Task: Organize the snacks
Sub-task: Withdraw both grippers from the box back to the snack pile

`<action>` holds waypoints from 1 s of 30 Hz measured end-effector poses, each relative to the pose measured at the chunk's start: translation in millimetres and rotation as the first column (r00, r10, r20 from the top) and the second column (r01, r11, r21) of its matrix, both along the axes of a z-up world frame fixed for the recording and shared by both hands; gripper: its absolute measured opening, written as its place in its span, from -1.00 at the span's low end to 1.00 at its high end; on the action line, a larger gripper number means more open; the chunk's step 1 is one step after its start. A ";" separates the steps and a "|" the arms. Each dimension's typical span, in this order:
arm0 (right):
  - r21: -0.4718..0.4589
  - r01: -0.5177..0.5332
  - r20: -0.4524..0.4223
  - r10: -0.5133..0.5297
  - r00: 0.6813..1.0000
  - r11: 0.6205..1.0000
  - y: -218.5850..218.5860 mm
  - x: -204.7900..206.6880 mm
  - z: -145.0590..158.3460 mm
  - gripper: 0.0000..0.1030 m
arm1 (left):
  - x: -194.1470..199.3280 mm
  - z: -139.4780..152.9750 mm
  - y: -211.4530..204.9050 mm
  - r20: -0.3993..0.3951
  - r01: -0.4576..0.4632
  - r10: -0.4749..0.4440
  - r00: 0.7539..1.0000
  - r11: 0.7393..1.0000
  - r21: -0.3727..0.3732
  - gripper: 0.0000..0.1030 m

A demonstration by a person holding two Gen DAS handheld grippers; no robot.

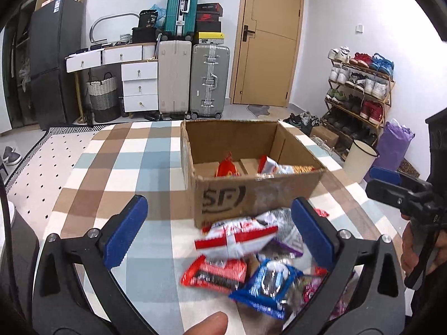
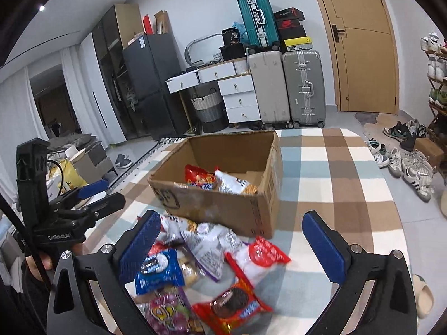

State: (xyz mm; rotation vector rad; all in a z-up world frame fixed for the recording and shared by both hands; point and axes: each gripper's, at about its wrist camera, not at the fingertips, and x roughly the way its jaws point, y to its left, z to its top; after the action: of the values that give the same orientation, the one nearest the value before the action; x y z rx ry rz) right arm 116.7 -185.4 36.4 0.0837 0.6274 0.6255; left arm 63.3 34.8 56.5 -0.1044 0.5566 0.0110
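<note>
An open cardboard box (image 1: 223, 198) stands on the checked tablecloth and holds a few snack packs (image 1: 227, 169); it also shows in the right wrist view (image 2: 220, 209). A pile of snack packs (image 1: 245, 254) lies in front of it: a red-and-white pack (image 1: 237, 237), a red cookie pack (image 1: 215, 275) and a blue cookie pack (image 1: 268, 284). My left gripper (image 1: 220, 234) is open above the pile, empty. My right gripper (image 2: 232, 248) is open over the same pile (image 2: 201, 273), empty. The right gripper shows at the left wrist view's right edge (image 1: 391, 187).
The tablecloth (image 1: 117, 173) spreads left of the box. Beyond the table stand suitcases (image 1: 192, 81), white drawers (image 1: 139, 83), a door (image 1: 268, 39), a shoe rack (image 1: 360, 89) and a white bin (image 1: 360, 159). Shoes (image 2: 405, 162) lie on the floor at right.
</note>
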 end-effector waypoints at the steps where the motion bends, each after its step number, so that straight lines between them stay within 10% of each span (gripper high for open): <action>1: -0.002 0.002 -0.005 -0.002 1.000 1.000 -1.7 -2.8 -1.6 0.99 | -4.5 -1.1 -2.0 -0.001 0.001 -0.001 1.000 1.000 0.007 0.98; 30: -0.155 -0.039 -0.193 0.008 0.981 0.987 -4.4 -9.2 -54.4 0.99 | -11.0 -52.7 -43.0 -0.181 0.141 -0.130 0.975 0.989 0.047 0.98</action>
State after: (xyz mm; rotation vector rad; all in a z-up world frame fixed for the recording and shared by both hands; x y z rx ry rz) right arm 107.5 -189.9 -18.1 -0.0127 0.8639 0.5925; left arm 52.4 -8.2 3.8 -0.0067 0.7400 -0.0972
